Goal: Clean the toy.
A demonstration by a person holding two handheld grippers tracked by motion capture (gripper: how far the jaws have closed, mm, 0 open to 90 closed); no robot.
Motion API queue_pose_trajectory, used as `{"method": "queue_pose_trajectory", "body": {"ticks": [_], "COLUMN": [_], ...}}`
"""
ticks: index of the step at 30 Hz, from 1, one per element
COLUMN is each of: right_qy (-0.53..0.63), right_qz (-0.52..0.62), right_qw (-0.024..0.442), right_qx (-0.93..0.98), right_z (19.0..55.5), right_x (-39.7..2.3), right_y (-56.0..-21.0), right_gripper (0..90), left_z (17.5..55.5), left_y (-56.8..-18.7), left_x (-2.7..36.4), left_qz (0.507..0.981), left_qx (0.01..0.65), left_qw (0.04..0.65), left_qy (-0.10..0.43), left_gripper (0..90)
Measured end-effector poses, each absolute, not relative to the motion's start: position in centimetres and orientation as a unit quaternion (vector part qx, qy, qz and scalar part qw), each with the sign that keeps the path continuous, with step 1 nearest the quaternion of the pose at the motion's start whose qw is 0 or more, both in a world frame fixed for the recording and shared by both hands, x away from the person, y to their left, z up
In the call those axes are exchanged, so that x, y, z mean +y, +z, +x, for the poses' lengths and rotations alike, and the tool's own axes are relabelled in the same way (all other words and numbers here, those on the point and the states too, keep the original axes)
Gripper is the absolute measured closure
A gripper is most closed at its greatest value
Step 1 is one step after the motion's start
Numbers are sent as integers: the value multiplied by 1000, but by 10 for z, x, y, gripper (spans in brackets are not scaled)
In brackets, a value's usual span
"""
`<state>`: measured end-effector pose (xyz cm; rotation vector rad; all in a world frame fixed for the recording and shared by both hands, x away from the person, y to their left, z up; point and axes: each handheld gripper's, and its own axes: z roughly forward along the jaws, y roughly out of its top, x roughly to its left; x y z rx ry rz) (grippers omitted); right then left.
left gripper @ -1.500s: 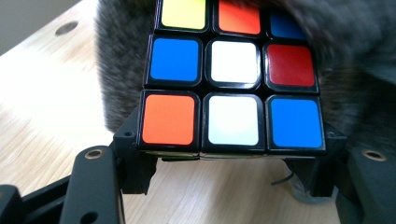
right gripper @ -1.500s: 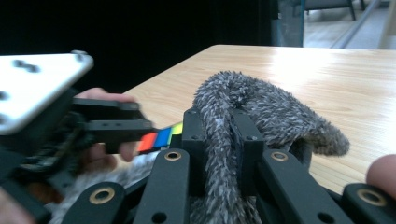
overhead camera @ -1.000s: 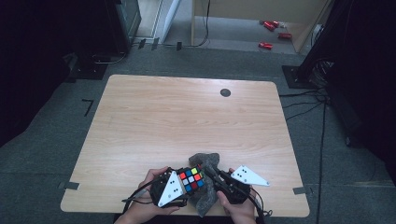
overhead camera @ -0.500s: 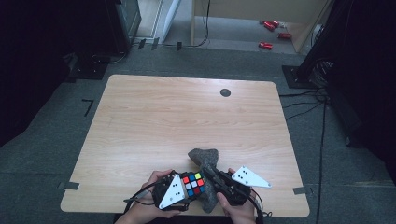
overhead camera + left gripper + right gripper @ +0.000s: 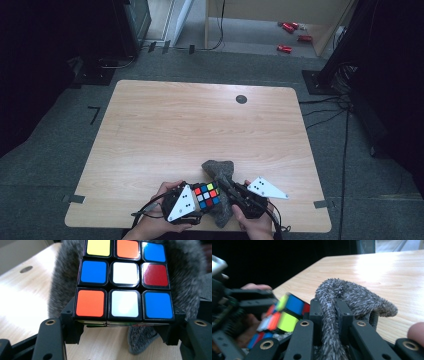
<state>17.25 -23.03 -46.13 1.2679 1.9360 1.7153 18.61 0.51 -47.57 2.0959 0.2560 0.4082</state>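
A colour-tiled puzzle cube (image 5: 207, 195) is held just above the near edge of the table. My left gripper (image 5: 120, 325) is shut on the puzzle cube (image 5: 124, 281), one jaw at each lower side. A grey fuzzy cloth (image 5: 219, 171) lies against the cube's right and far sides. My right gripper (image 5: 331, 315) is shut on the grey cloth (image 5: 352, 296), with a fold pinched between the black jaws. In the right gripper view the cube (image 5: 284, 312) and the left gripper (image 5: 249, 300) show at left.
The light wooden table (image 5: 200, 125) stretches away, with a round dark grommet (image 5: 241, 99) near its far edge. Beyond the table, red items (image 5: 285, 48) lie on the floor. Dark stands and cables line both sides.
The grey cloth has bunched up slightly on the cube's far right; both hands stay in the same spot at the near edge.
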Motion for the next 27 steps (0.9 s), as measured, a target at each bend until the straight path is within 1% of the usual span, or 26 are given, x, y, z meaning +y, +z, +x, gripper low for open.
{"method": "queue_pose_trajectory", "body": {"ticks": [3, 8, 15, 20, 24, 26, 27], "right_qy": [602, 614, 604, 605, 624, 630, 629], "right_qz": [428, 425, 442, 451, 435, 426, 419], "right_qw": [123, 114, 108, 92, 81, 82, 92], "right_qx": [662, 655, 654, 649, 644, 645, 648], "right_z": [170, 169, 174, 177, 173, 171, 167], "right_x": [-229, -230, -234, -237, -235, -234, -231], "right_y": [-458, -456, -465, -468, -462, -460, -457], "right_gripper": [798, 797, 796, 795, 792, 792, 792], "left_z": [185, 185, 185, 187, 186, 186, 186], "left_y": [-479, -477, -471, -469, -474, -474, -473], "left_x": [3, 3, 9, 13, 10, 10, 11], "left_qz": [864, 863, 849, 844, 855, 856, 854], "left_qx": [100, 98, 106, 113, 104, 102, 103], "left_qw": [465, 468, 491, 499, 478, 476, 480], "left_qy": [165, 164, 165, 162, 171, 172, 170], "left_gripper": [347, 347, 347, 347, 347, 347, 347]}}
